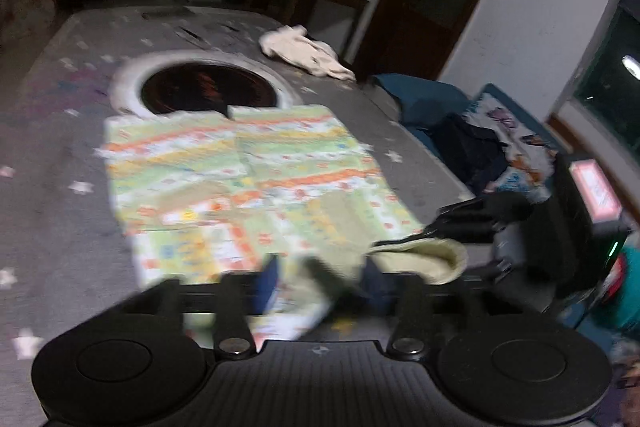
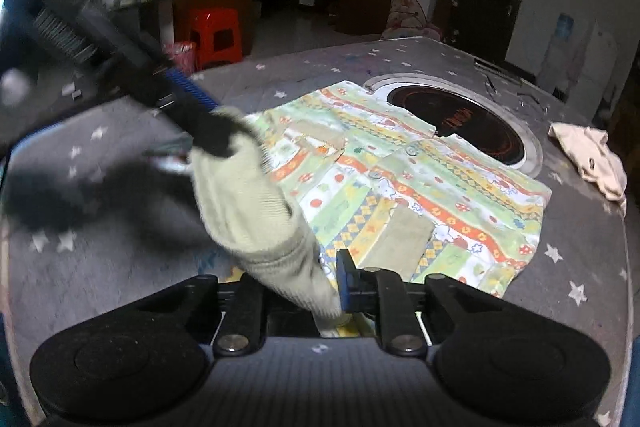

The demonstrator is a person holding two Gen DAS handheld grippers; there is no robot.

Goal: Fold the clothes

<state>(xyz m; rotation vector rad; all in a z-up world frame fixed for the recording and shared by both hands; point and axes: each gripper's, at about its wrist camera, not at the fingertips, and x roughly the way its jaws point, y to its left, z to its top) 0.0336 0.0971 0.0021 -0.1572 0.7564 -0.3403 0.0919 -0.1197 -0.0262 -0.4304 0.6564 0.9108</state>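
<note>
A green, orange and yellow patterned shirt [image 1: 248, 179] lies spread flat on the grey star-print table; it also shows in the right wrist view [image 2: 420, 195]. My left gripper [image 1: 316, 279] is shut on the shirt's near hem, a pale green ribbed strip bunched between its blue pads. My right gripper [image 2: 320, 287] is shut on the same pale green ribbed band [image 2: 256, 203], which stretches up to the left gripper's fingers [image 2: 208, 131] in that view. The right gripper's fingers [image 1: 464, 223] show in the left view, holding the ribbed fabric [image 1: 424, 255]. Both views are motion-blurred.
A round dark hotplate with a white ring [image 1: 208, 89] is set in the table behind the shirt. A crumpled cream garment [image 1: 304, 53] lies at the far edge. A red stool [image 2: 216, 35] and a blue sofa with clothes [image 1: 472, 139] stand beside the table.
</note>
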